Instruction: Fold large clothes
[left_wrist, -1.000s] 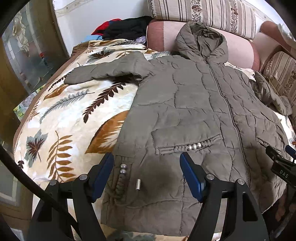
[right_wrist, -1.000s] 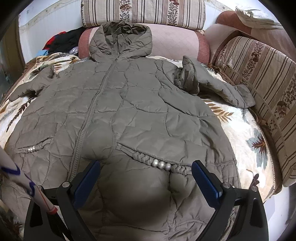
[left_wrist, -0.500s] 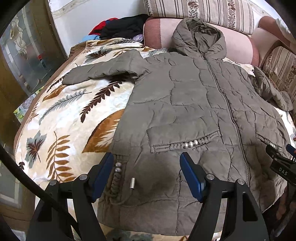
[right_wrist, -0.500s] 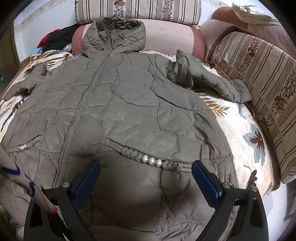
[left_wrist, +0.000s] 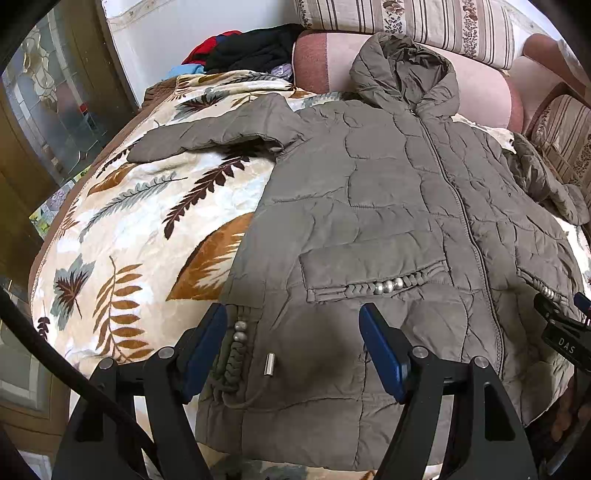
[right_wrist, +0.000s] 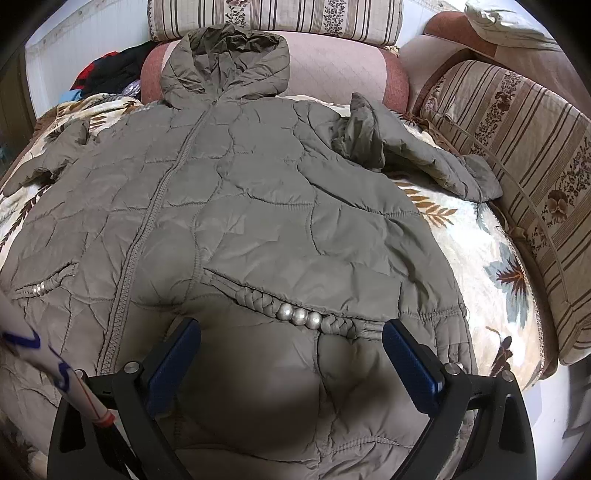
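An olive quilted hooded jacket lies spread face up on a leaf-print blanket, hood toward the sofa back; it also shows in the right wrist view. Its left sleeve stretches out left; its right sleeve lies bunched to the right. My left gripper is open and empty just above the jacket's lower left hem. My right gripper is open and empty above the lower right part, near the beaded pocket trim.
The leaf-print blanket covers the seat. Striped sofa cushions rise at the right and back. A pile of dark and red clothes sits at the back left. A glass-panelled wooden door stands left.
Both grippers have drawn back slightly toward the jacket's hem, so the jacket sits a little farther away in both views. Both stay open.
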